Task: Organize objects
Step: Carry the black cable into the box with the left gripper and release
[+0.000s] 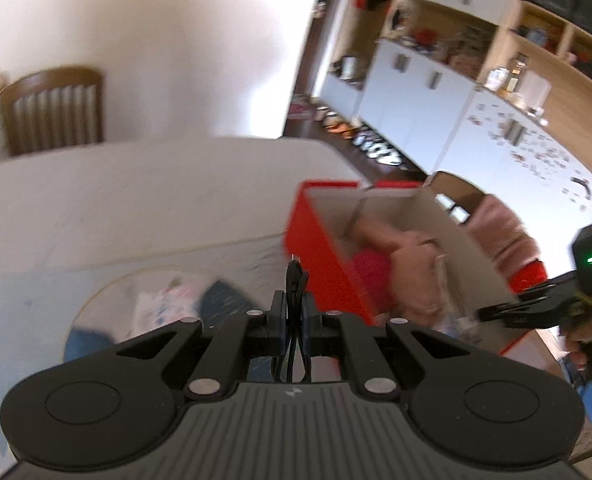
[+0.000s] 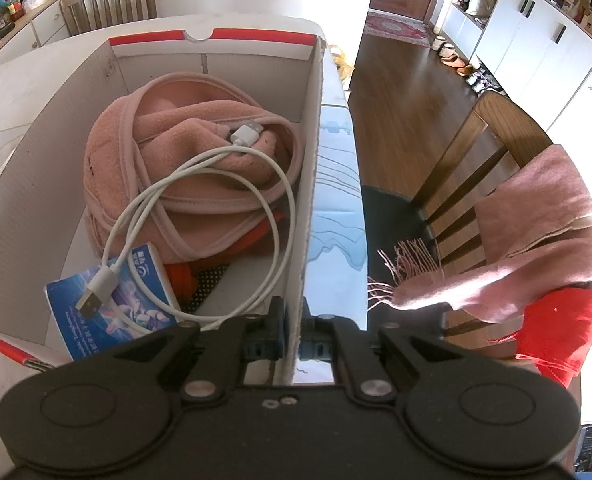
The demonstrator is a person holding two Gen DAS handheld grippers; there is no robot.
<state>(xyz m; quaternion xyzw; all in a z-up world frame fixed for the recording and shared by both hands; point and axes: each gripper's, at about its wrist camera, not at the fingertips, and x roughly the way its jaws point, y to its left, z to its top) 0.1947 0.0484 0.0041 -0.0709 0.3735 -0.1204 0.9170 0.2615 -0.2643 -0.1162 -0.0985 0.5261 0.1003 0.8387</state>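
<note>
Nearest the left camera, a thin black cable [image 1: 294,320] stands pinched between the closed fingers of the left hand-held gripper [image 1: 294,312], its loops hanging below the fingers and its plug end poking up above them. It hangs just beside the near corner of the red-sided cardboard box [image 1: 315,248], not yet over the opening. That cable looks like the piece being dealt with now.

Over on the other side, the right hand-held gripper [image 2: 294,326] is closed on the box's right-hand wall [image 2: 309,184], one finger inside and one outside, apparently steadying it. Inside the box already lie a bundled pink fleece garment [image 2: 184,160], a coiled white USB cable [image 2: 216,208] draped over it, a blue printed packet [image 2: 112,304] in the near corner, and something orange and dotted half buried underneath.

So the job seems well along: several things are packed, and the black cable has yet to go in. The box sits on the white counter [image 2: 16,88], near its edge. Beyond it, a pink fringed scarf [image 2: 535,248] is draped over a wooden chair [image 2: 483,152]; whether that belongs in the box I cannot tell.
</note>
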